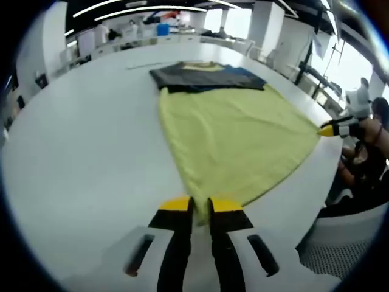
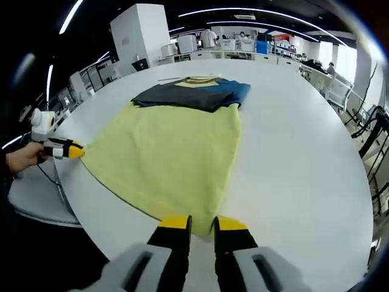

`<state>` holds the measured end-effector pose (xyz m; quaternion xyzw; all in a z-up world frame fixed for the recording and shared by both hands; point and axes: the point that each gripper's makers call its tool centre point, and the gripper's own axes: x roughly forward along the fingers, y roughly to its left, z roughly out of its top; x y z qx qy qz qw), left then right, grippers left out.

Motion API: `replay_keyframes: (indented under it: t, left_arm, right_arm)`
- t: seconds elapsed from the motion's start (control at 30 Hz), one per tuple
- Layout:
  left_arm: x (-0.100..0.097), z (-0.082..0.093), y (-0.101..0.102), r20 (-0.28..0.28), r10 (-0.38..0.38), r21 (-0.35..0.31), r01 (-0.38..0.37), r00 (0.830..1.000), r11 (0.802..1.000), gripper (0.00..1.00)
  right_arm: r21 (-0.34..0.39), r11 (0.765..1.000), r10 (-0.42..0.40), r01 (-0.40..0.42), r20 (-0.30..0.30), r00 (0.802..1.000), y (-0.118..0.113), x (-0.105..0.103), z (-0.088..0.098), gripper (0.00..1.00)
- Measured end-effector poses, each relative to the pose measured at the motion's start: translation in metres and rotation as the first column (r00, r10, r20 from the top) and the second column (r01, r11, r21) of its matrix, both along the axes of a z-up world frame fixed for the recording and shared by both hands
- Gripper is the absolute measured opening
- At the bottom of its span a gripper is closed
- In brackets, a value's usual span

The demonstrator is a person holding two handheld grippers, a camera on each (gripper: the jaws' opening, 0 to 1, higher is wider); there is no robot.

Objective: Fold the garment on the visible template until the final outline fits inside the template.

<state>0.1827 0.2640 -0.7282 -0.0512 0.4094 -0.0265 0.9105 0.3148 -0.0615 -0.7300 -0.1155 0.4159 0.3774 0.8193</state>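
A yellow-green garment (image 1: 234,137) lies spread flat on the white table (image 1: 91,134), with its dark navy and blue upper part (image 1: 206,77) at the far end. My left gripper (image 1: 201,205) is shut on one near hem corner, and the cloth runs in between its yellow-tipped jaws. My right gripper (image 2: 202,224) is shut on the other hem corner of the garment (image 2: 173,149). Each gripper also appears in the other's view, the right gripper (image 1: 333,129) at the cloth's pointed corner and the left gripper (image 2: 68,151) in a hand. A thin pale strip (image 2: 200,79) lies past the collar; I cannot tell what it is.
The round table edge (image 2: 73,201) runs close under the hem. A person sits beside the table (image 1: 371,146). Bare tabletop (image 2: 304,146) spreads on both sides of the garment. Benches with boxes (image 2: 243,44) and white pillars (image 2: 137,30) stand far behind.
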Motion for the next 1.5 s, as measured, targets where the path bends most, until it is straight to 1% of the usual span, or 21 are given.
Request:
replay_keyframes:
  t: [0.07, 0.17, 0.27, 0.57, 0.83, 0.93, 1.17, 1.43, 1.5]
  left_arm:
    - [0.0, 0.0, -0.002, 0.001, 0.009, -0.023, -0.009, 1.0, 1.0, 0.03]
    - [0.0, 0.0, -0.002, 0.0, 0.014, -0.025, -0.014, 1.0, 1.0, 0.02]
    - [0.0, 0.0, -0.002, -0.004, 0.018, -0.034, -0.018, 1.0, 0.999, 0.01]
    - [-0.005, 0.001, -0.004, -0.017, -0.003, -0.033, 0.003, 1.0, 0.999, 0.0]
    - [-0.016, 0.004, -0.005, -0.028, -0.017, -0.041, 0.016, 0.999, 0.999, 0.0]
    - [-0.021, 0.004, -0.005, -0.043, -0.008, -0.057, 0.005, 0.999, 0.998, 0.0]
    - [-0.031, 0.007, -0.006, -0.051, -0.012, -0.063, 0.009, 0.999, 0.998, 0.0]
    - [-0.045, 0.008, -0.009, -0.068, -0.019, -0.067, 0.014, 0.997, 0.998, 0.0]
    - [-0.048, 0.01, -0.01, -0.063, -0.037, -0.046, 0.034, 0.997, 0.998, 0.0]
  right_arm:
    - [-0.004, 1.0, -0.002, 0.002, 0.001, 1.0, -0.001, 0.0, 0.0, 0.05]
    - [-0.006, 1.0, 0.0, 0.0, 0.005, 1.0, -0.002, -0.001, 0.0, 0.04]
    - [-0.014, 1.0, 0.002, -0.001, 0.014, 1.0, -0.003, 0.0, 0.0, 0.01]
    - [-0.016, 1.0, 0.003, -0.002, 0.018, 1.0, -0.004, -0.002, 0.001, 0.0]
    - [-0.014, 1.0, 0.007, -0.007, -0.001, 1.0, -0.006, -0.011, 0.003, 0.0]
    - [-0.014, 1.0, 0.005, -0.005, -0.006, 1.0, -0.007, -0.015, 0.002, 0.0]
    - [-0.009, 1.0, 0.013, -0.013, -0.02, 1.0, -0.009, -0.024, 0.001, 0.0]
    - [-0.015, 1.0, 0.027, -0.028, -0.03, 0.999, -0.011, -0.034, 0.0, 0.0]
    - [-0.013, 1.0, 0.028, -0.028, -0.031, 0.999, -0.012, -0.037, 0.0, 0.0]
